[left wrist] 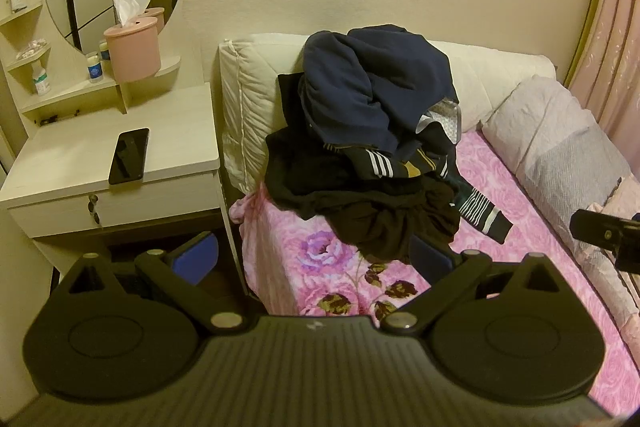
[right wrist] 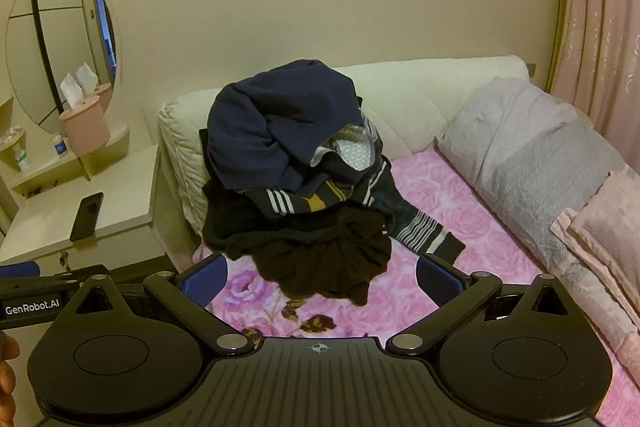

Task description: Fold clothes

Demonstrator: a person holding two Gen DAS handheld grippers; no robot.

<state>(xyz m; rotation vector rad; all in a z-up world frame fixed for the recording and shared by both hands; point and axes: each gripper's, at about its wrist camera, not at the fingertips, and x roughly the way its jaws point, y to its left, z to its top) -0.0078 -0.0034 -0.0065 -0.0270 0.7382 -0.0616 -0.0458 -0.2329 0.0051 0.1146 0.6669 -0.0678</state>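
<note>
A heap of dark clothes (left wrist: 372, 147) (right wrist: 296, 179) lies on the pink flowered bed sheet (left wrist: 304, 279) (right wrist: 420, 187), leaning against the cream headboard. A navy garment (left wrist: 372, 83) (right wrist: 276, 123) tops the heap, a striped piece (right wrist: 304, 201) sits in the middle, and a black one (right wrist: 328, 259) spills toward me. My left gripper (left wrist: 312, 259) is open, just short of the heap's near edge, nothing between its blue pads (left wrist: 196, 259). My right gripper (right wrist: 320, 277) is also open, with the black garment's hem between and just beyond its fingertips, untouched.
A white bedside table (left wrist: 80, 163) (right wrist: 120, 199) on the left carries a black phone (left wrist: 129, 155) (right wrist: 86, 215), a pink tissue holder (left wrist: 134, 51) and small bottles under an oval mirror. Grey and pink pillows (right wrist: 532, 163) line the bed's right side by a pink curtain.
</note>
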